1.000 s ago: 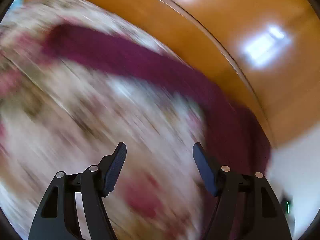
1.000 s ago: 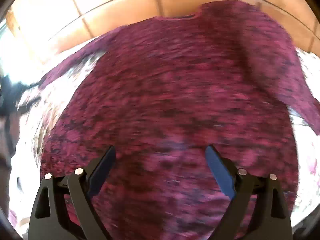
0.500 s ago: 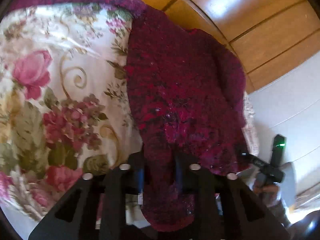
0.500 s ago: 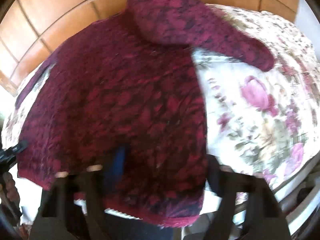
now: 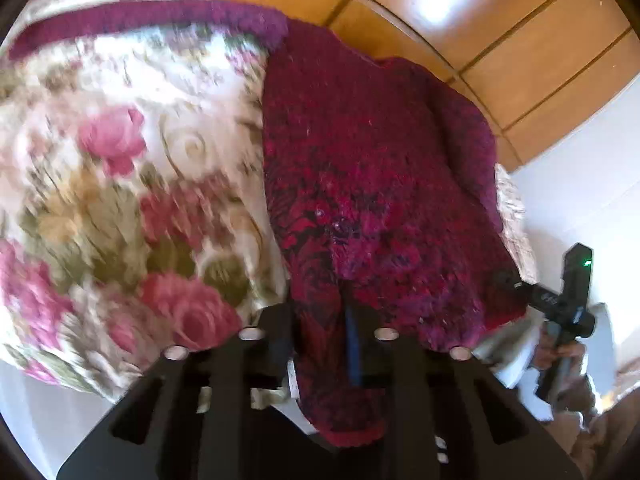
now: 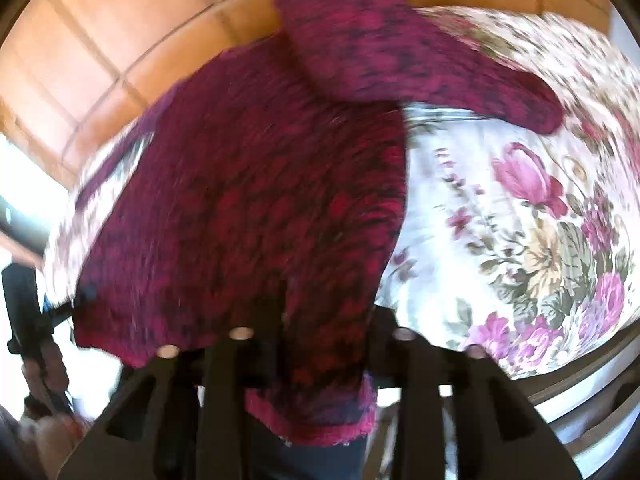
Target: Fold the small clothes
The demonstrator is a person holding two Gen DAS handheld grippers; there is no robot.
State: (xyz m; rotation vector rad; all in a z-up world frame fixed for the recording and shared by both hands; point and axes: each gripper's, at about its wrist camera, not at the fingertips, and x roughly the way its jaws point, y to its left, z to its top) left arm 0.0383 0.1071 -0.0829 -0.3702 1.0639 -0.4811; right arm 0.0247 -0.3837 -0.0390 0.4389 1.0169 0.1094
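Sweater (image 5: 372, 184) hem over both tools' blurred fingertips

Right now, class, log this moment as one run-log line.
left gripper: jaws opening, sweater hem between | right gripper: jaws opening, hem between | sweater: on floral cloth | fold: not yet done

Home: floral tablecloth (image 5: 120, 184), wood panelling (image 6: 100, 40)

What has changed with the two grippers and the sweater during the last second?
Both grippers, wide open over the cloth a second ago, have closed on the sweater's near hem: the left gripper at one corner, the right gripper at the other. Their jaws are now opening slightly, fabric between them. The sweater stays on the floral tablecloth.
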